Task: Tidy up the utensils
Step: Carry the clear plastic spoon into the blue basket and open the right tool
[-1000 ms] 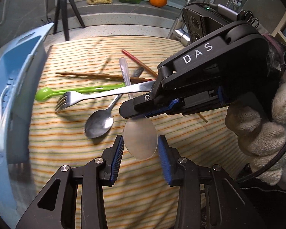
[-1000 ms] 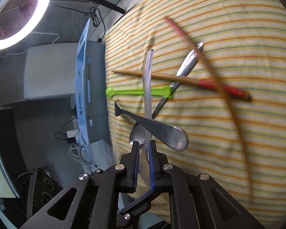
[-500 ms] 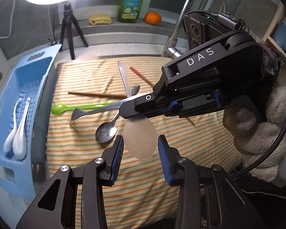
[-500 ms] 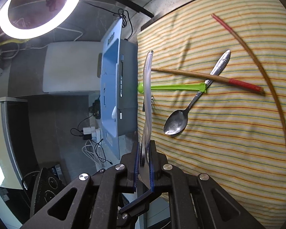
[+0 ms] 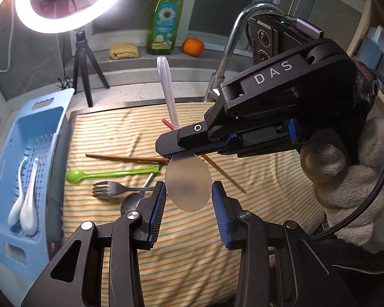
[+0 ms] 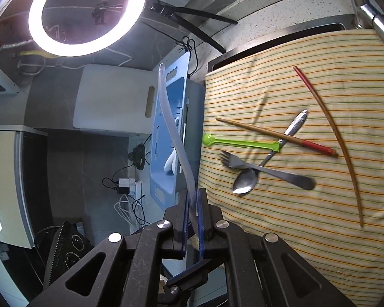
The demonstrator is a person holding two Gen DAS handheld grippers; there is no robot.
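Countertop blue basket [image 5: 46, 128], white spoons [image 5: 25, 204] inside

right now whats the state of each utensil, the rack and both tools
clear plastic spoon: lifted off the cloth, clamped at its neck
right tool: shut on the clear plastic spoon
left tool: part open either side of the bowl, contact unclear
metal fork: lying on the metal spoon
green spoon: flat on the cloth
blue rack: holds two white spoons
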